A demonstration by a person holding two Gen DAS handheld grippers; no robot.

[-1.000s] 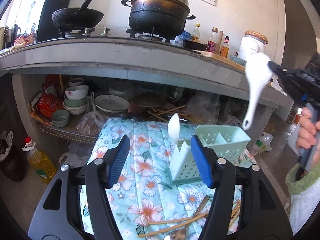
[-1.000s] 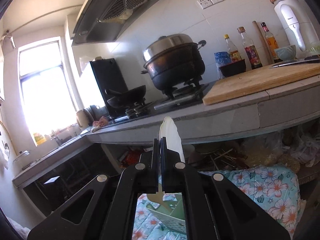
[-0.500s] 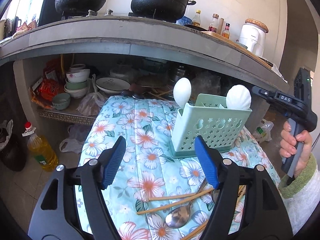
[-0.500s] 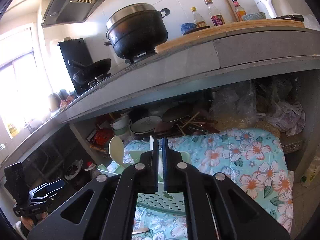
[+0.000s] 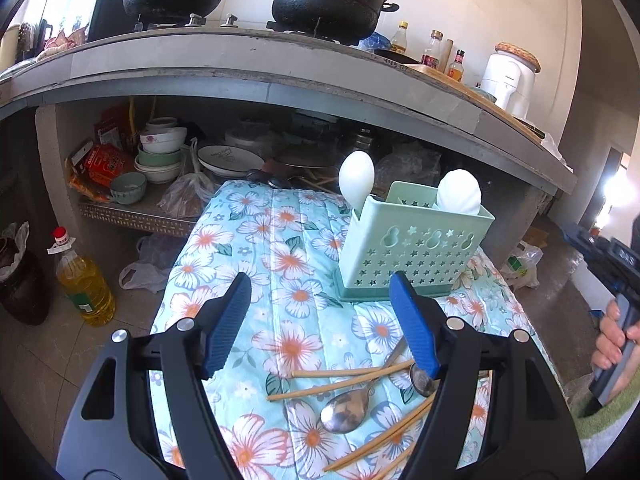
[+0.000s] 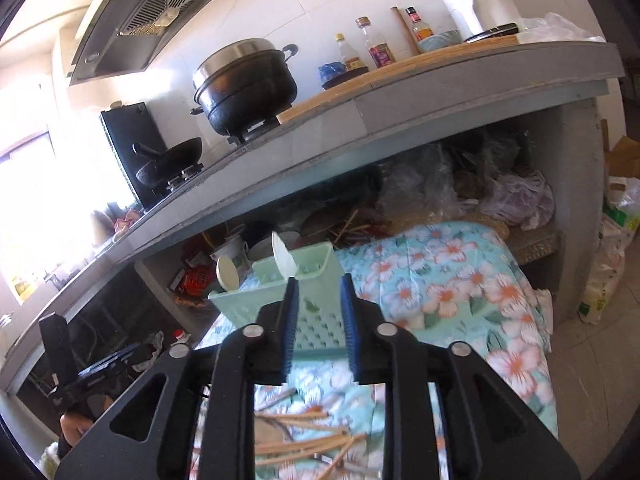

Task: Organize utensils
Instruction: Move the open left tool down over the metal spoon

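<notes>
A mint green utensil caddy (image 5: 412, 244) stands on the floral cloth (image 5: 256, 252); it also shows in the right wrist view (image 6: 304, 280). Two white spoons stand in it, one at its left (image 5: 356, 178) and one at its right (image 5: 458, 192). My left gripper (image 5: 320, 320) is open and empty above the cloth, short of the caddy. Metal spoons (image 5: 344, 404) and several wooden chopsticks (image 5: 340, 380) lie on the cloth below it. My right gripper (image 6: 318, 320) is open and empty just in front of the caddy, close to the right white spoon (image 6: 282, 256).
A concrete counter (image 5: 280, 80) overhangs the far side, with a black pot (image 5: 328, 0), a wok and bottles on top. Bowls and plates (image 5: 160, 152) fill the shelf under it. An oil bottle (image 5: 82, 276) stands on the floor at left.
My right gripper lowered the white spoon into the caddy, then opened and let it go, drawing back. My left gripper dropped lower and stayed open.
</notes>
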